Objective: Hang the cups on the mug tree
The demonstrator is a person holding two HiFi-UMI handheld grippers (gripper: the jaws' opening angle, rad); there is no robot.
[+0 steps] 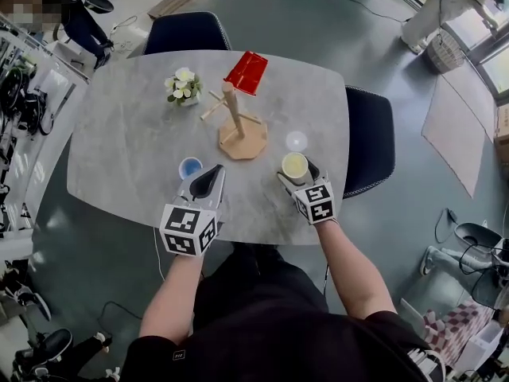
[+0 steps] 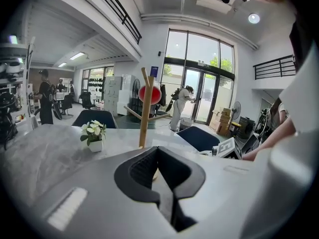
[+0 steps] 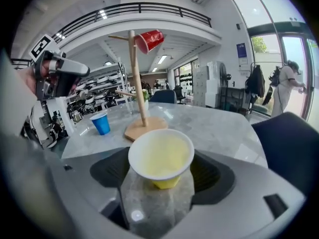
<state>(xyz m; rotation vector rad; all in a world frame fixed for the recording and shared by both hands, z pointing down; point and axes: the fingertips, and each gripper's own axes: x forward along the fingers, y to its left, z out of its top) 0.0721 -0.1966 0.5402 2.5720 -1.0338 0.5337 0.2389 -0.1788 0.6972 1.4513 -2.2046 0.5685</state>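
The wooden mug tree point(image 1: 238, 130) stands mid-table with a red cup point(image 1: 246, 72) hanging on a far peg. A yellow cup point(image 1: 294, 165) stands upright on the table between the jaws of my right gripper point(image 1: 297, 173). That gripper is open, with gaps on both sides of the yellow cup point(image 3: 160, 156). A blue cup point(image 1: 190, 168) stands upright just left of my left gripper point(image 1: 213, 175), which is shut and empty. From the left gripper point(image 2: 164, 178) I see the mug tree point(image 2: 145, 108) and the red cup point(image 2: 149, 94) straight ahead.
A small pot of white flowers point(image 1: 183, 86) sits at the back left of the grey table point(image 1: 119, 134). Dark chairs stand at the far side point(image 1: 187, 32) and the right side point(image 1: 370, 138). A person stands far off by the glass doors point(image 2: 180, 106).
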